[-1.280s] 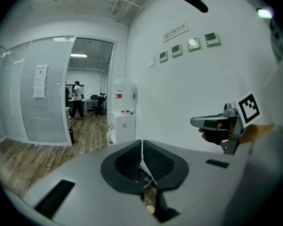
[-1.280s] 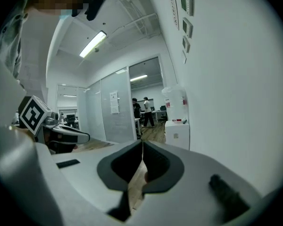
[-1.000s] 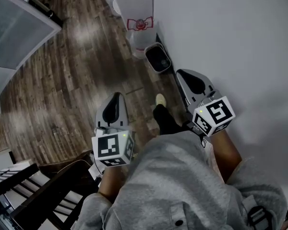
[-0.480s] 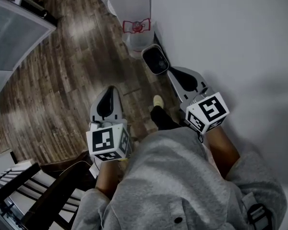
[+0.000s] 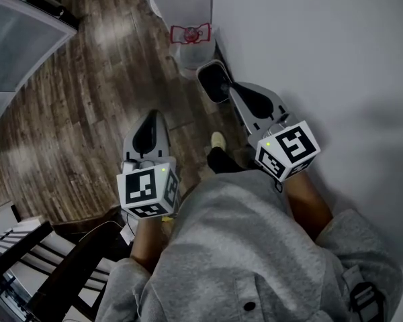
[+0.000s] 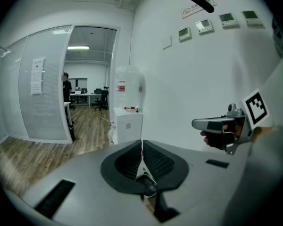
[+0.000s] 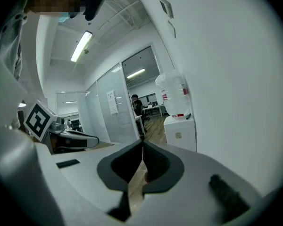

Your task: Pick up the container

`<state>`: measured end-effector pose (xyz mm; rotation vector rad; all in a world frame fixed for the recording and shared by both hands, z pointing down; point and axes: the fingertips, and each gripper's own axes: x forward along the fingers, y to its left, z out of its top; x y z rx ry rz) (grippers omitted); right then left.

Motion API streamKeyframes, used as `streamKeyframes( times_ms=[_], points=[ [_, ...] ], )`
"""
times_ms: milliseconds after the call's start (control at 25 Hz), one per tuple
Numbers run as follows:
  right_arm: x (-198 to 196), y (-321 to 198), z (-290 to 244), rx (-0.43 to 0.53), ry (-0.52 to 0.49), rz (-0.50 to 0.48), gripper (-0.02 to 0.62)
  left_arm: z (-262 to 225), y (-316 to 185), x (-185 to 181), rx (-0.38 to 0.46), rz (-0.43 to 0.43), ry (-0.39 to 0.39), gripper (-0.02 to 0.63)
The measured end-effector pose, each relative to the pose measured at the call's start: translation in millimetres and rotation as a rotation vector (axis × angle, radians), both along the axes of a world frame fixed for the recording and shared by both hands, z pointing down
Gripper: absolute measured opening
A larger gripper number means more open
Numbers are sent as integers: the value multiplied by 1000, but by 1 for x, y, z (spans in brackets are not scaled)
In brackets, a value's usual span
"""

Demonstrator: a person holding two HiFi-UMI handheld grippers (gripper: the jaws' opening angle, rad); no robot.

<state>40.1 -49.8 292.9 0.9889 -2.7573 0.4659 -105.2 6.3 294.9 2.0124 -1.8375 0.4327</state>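
Both grippers are held out low in front of a person in a grey top (image 5: pixel 242 247), above a wood floor (image 5: pixel 87 113) and beside a white wall (image 5: pixel 322 59). The left gripper (image 5: pixel 150 118) has its fingers clenched, the dark pads meeting edge to edge with nothing between them. The right gripper (image 5: pixel 236 91) is likewise clenched and empty, as its own view shows. Whether it is the task's thing I cannot say for sure, but the only open vessel in sight is a small bin-like container (image 5: pixel 213 82) with a pale rim and a dark inside. It stands on the floor against the wall, just beyond the right gripper's tip in the head view and untouched by either gripper. Further along the wall stands a white dispenser (image 6: pixel 128 125) with a bottle (image 6: pixel 129 84) on top. To the left runs a glass partition (image 6: pixel 42 88). One pale shoe (image 5: pixel 217 139) shows between the grippers.
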Motion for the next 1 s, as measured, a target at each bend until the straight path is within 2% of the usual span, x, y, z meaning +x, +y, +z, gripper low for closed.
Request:
streamKeyframes(
  times_ms=[560,1000],
  points=[
    [-11,-37,-19,27,-40,8,26,-9,-40,7,42,-5,0,23],
    [-14,-47,-18,25,-13,9,26,-10,-57,6,56,-1,14,23]
  ],
)
